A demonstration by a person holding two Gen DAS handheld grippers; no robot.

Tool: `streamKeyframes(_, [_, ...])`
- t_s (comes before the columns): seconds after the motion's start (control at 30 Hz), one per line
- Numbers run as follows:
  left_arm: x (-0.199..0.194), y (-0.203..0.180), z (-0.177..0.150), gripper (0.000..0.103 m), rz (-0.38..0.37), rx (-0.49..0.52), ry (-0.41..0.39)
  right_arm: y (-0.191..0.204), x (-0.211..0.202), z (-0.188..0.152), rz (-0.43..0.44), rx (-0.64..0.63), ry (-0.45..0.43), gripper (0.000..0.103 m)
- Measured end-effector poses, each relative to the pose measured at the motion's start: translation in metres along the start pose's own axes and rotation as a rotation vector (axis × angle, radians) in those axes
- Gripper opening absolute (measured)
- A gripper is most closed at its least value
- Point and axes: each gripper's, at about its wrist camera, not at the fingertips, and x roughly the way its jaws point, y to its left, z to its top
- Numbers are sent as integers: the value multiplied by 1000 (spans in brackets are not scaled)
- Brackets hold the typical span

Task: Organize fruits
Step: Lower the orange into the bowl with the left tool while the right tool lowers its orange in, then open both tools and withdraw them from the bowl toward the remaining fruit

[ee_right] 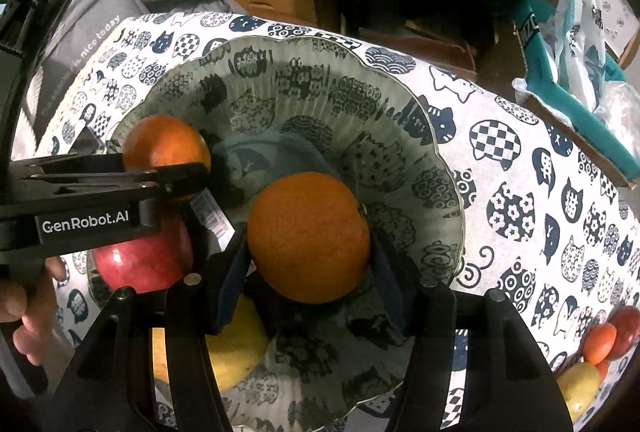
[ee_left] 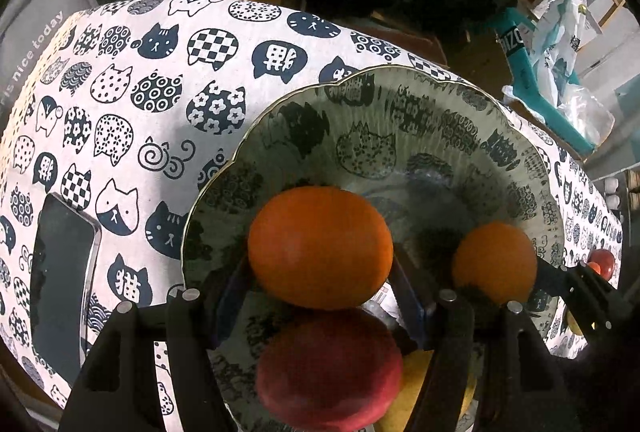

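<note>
Fruits going into the glass bowl point(ee_right: 420, 160) on the tabletop point(ee_right: 520, 192): left fingers point(ee_left: 320, 284) clamp one orange point(ee_left: 320, 248), right fingers point(ee_right: 308, 252) bracket another orange point(ee_right: 308, 236), both low over the bowl, prob. for set-down. Whether the right pads press, can't tell. Red apple point(ee_right: 140, 264) and a yellow fruit point(ee_right: 236, 348) crowd the near side. Left tool sits close beside my right. More fruit point(ee_right: 600, 344) waits at the cloth's edge; phone point(ee_left: 60, 272) off left.

I see a white tablecloth point(ee_left: 168, 80) printed with navy cat heads; a grey-green bowl point(ee_right: 360, 100) with dark cat motifs; two orange oranges point(ee_right: 308, 236); a red apple point(ee_left: 328, 364); a yellow fruit point(ee_right: 236, 344); black grippers point(ee_right: 308, 272).
</note>
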Motion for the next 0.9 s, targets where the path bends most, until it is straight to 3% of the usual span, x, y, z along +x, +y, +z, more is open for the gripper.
streamKeyframes(0.07, [-1,2,-2,69,2,-3,4,0,0,-1,4,-1,4,61])
streamKeyframes(0.23, [-24,3,-4,90,-8,10,-89,2,-8,-1,29,-11,-22,64])
streamKeyframes(0.6, [-69,5,-13,90,46,49,-173,0,-52,-1,8,-42,-103,67])
streamKeyframes(0.9, [-104,-11,-36,90,5,59,-243,-14,-93,-16,-61,-29,-153,67])
